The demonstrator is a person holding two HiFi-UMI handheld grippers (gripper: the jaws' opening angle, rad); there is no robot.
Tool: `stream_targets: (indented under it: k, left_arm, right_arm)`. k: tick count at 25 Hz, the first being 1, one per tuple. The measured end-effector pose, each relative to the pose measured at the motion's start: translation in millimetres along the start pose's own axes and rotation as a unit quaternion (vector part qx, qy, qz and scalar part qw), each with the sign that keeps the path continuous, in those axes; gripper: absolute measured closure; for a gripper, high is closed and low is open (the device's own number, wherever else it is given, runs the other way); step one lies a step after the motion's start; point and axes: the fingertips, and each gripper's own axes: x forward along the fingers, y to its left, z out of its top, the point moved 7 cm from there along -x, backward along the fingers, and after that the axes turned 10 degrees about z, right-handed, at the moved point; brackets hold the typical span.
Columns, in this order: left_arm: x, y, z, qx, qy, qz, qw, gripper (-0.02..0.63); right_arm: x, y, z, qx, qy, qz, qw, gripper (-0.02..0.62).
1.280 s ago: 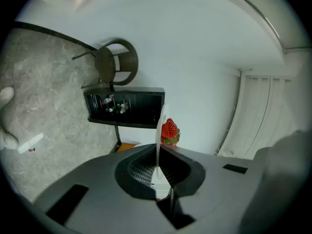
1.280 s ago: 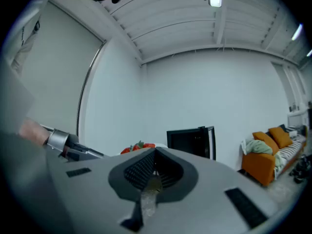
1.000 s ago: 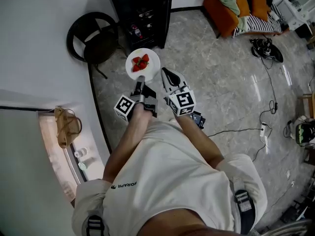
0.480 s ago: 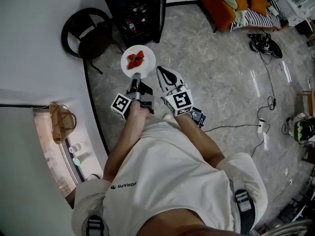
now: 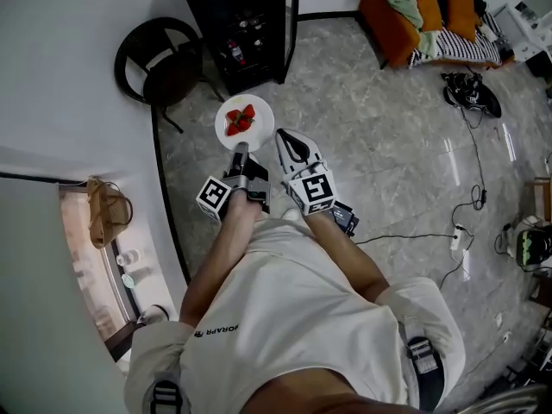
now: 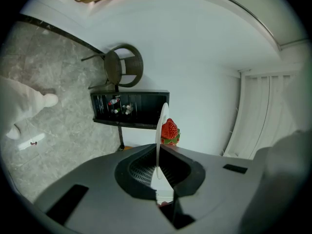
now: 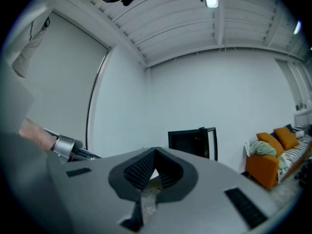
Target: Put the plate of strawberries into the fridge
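A white plate [image 5: 257, 110] carrying strawberries [image 5: 240, 120] is held level over the floor, and my left gripper [image 5: 241, 150] is shut on its near rim. In the left gripper view the plate [image 6: 161, 126] shows edge-on between the jaws, with a strawberry [image 6: 169, 130] beyond. The black fridge [image 5: 241, 24] stands just ahead with its door open and bottles on its shelves; it also shows as the fridge [image 6: 129, 108] in the left gripper view. My right gripper [image 5: 285, 136] hovers right of the plate, shut and holding nothing.
A round dark chair [image 5: 159, 59] stands left of the fridge against the white wall. An orange sofa [image 5: 414, 11] with clothes sits at the back right. Cables and a power strip [image 5: 457, 231] lie on the marble floor to the right.
The plate stays gripped by the left gripper. Both grippers and the plate have shifted only slightly in front of the fridge as the head view swayed.
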Motion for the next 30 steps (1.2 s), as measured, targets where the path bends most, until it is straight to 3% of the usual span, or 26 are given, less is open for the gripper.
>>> stream_targets:
  k: [10,16,21,30]
  left_arm:
    - [54.6,2.6,5.8,-0.013,0.002,0.01,0.9999,0.595]
    - [127.7,-15.3,27.3,-0.009,0.014,0.014,0.9998,0.595]
    - [145.4,-15.7,35.4,-0.006,0.015,0.006,0.9999,0.595]
    - [257.4,-62.0,106.9,0.0,0.022,0.018,0.9996,0.595]
  right_arm:
    - [30.1,-42.5,-7.5,-0.008,0.013,0.002,1.0,0.583]
    - [86.8,-92.3,-10.9,-0.005,0.018,-0.001,1.0,0.583]
    - [100.1,-102.7,-12.5,-0.008,0.007,-0.001,1.0,0.583]
    - [226.4,-166.2,1.3,-0.002,0.01,0.002,1.0,0.583]
